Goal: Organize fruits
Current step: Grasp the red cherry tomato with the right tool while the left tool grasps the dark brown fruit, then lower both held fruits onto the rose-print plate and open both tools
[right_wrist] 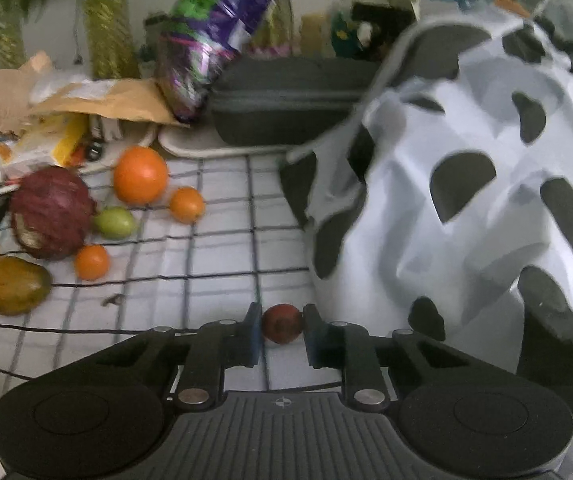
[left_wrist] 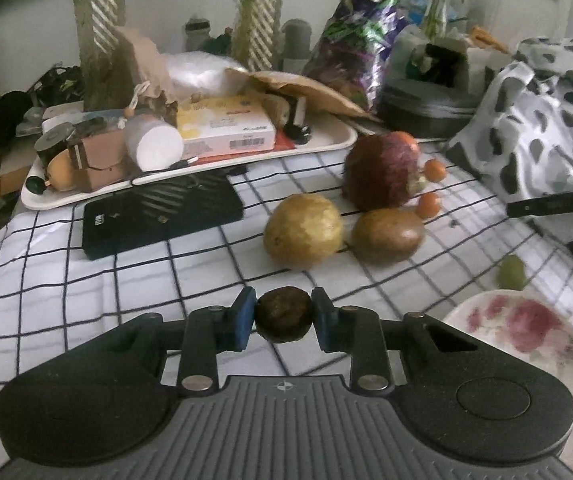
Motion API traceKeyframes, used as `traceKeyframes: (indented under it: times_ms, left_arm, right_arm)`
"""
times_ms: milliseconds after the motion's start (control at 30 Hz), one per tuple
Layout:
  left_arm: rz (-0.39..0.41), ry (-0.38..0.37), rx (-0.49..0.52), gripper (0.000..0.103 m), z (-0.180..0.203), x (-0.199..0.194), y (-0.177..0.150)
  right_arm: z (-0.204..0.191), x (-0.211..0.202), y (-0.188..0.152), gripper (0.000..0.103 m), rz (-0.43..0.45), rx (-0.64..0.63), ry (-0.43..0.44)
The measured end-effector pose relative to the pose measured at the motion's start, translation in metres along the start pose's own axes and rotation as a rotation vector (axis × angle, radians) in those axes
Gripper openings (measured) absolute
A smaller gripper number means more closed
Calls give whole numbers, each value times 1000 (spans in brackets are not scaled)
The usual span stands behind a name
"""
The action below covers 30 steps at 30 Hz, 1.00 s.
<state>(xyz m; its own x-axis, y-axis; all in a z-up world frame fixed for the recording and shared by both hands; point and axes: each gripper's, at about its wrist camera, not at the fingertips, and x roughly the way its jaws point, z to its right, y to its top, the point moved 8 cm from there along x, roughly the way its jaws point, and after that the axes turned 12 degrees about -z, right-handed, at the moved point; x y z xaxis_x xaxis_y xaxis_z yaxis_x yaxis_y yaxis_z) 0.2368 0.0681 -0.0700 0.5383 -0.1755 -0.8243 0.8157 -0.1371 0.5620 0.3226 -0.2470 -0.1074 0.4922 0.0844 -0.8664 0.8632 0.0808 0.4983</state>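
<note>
Nearby, floral bowl (left_wrist: pixel 486 312) (contents unclear), left gripper (left_wrist: pixel 284 318) clamping dark fruit (left_wrist: pixel 283 314), right gripper (right_wrist: pixel 282 330) clamping red fruit (right_wrist: pixel 282 323)

- A lived-in home, on a surface covered by a white cloth with a black grid (left_wrist: pixel 86 280).
- A cream plastic tray (left_wrist: pixel 326 146) holds boxes and household clutter.
- A rumpled white fabric with black spots (right_wrist: pixel 466 200) lies beside it.
- Potted plants with twisted stems (left_wrist: pixel 98 32) stand behind; a floral ceramic plate (left_wrist: pixel 526 332) sits near.
</note>
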Motion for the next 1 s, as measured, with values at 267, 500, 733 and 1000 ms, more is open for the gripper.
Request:
traceKeyframes:
  times_ms: [267, 500, 733, 1000]
  left_arm:
    - [32, -93, -83, 29, 24, -34, -19]
    - [17, -108, -39, 29, 59, -45, -39]
    - [-35, -92, 64, 29, 99, -36, -57]
    - [-67, -67, 119, 29, 111, -25, -66]
  right_arm:
    - [-49, -52, -23, 22, 47, -75, 110]
    - [-101, -82, -61, 22, 29, -157, 231]
    - [-128, -83, -97, 22, -66, -168, 322]
    - [-130, -73, -109, 22, -124, -171, 338]
